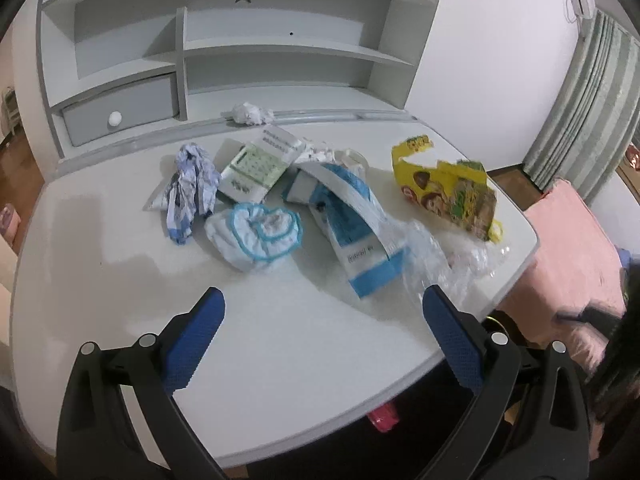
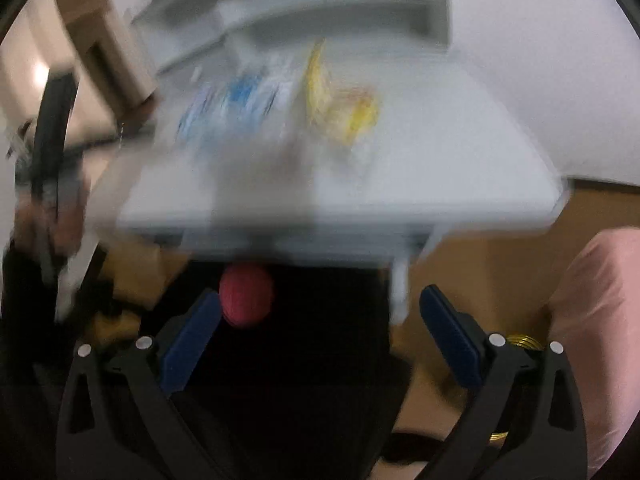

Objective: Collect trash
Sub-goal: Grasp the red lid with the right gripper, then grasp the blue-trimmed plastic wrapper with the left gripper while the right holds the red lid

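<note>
Trash lies on the white desk (image 1: 280, 340): a crumpled blue-white wrapper (image 1: 190, 190), a green-white packet (image 1: 256, 166), a blue-edged crumpled paper (image 1: 256, 234), a torn blue-white box (image 1: 352, 232), clear plastic film (image 1: 440, 256), a torn yellow carton (image 1: 448, 188) and a white paper ball (image 1: 250, 113) at the back. My left gripper (image 1: 322, 300) hangs open over the desk's near part, short of the pile, holding nothing. The right wrist view is motion-blurred; my right gripper (image 2: 320, 300) is open and empty below the desk's front edge (image 2: 320, 224), the blurred yellow carton (image 2: 344, 108) far ahead.
A grey-white shelf unit (image 1: 240, 48) with a drawer (image 1: 120, 112) stands behind the desk. A pink bed (image 1: 572, 264) lies to the right, a curtain (image 1: 592, 100) beyond it. A red round object (image 2: 246, 294) sits in the dark space under the desk.
</note>
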Action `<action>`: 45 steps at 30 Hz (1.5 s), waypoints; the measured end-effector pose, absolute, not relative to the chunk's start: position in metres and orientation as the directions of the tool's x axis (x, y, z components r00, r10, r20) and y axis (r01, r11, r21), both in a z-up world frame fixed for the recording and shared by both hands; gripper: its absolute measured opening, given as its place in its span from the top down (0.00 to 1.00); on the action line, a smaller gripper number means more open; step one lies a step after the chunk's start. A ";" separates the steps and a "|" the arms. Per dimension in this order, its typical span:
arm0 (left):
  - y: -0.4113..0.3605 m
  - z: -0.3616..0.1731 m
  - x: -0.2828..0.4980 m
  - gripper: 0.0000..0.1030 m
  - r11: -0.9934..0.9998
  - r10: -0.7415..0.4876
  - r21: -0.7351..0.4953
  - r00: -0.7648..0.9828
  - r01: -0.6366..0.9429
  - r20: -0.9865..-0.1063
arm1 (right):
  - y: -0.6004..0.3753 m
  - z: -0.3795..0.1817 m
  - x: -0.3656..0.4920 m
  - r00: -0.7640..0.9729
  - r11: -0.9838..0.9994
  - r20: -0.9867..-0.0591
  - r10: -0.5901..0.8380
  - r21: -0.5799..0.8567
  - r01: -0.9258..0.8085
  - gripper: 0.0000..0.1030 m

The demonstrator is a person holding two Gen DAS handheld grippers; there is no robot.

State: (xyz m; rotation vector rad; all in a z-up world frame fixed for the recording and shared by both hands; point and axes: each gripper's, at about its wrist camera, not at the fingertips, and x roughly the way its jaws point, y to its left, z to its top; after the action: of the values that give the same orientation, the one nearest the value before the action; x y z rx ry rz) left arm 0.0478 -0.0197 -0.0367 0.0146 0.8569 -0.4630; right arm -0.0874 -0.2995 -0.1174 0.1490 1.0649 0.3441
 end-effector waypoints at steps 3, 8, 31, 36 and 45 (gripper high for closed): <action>-0.020 -0.044 0.040 0.07 0.903 -0.385 -0.179 0.550 0.391 -0.741 | -0.276 -0.163 -0.081 0.350 0.905 -0.838 0.418 0.349 -0.244 0.07; -0.018 -0.041 0.022 0.07 0.905 -0.383 -0.177 0.564 0.386 -0.731 | -0.232 -0.204 -0.046 0.263 0.879 -0.850 0.457 0.386 -0.280 0.09; 0.009 -0.044 0.089 0.07 0.947 -0.179 0.045 0.644 0.317 -0.744 | -0.255 -0.107 -0.071 0.461 0.903 -0.782 0.419 0.310 -0.296 0.76; -0.017 -0.057 0.125 0.07 0.928 -0.172 0.074 0.595 0.366 -0.785 | -0.289 -0.092 -0.065 0.509 0.924 -0.771 0.382 0.303 -0.235 0.76; -0.034 -0.079 0.136 0.82 0.920 -0.117 0.127 0.569 0.371 -0.814 | -0.335 -0.060 -0.075 0.596 0.942 -0.732 0.331 0.289 -0.168 0.79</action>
State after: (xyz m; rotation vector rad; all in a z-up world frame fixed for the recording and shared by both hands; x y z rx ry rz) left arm 0.1361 -0.0336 -0.0793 0.2993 0.9241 -0.2916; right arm -0.0751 -0.3351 -0.0602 0.1975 0.8868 0.2919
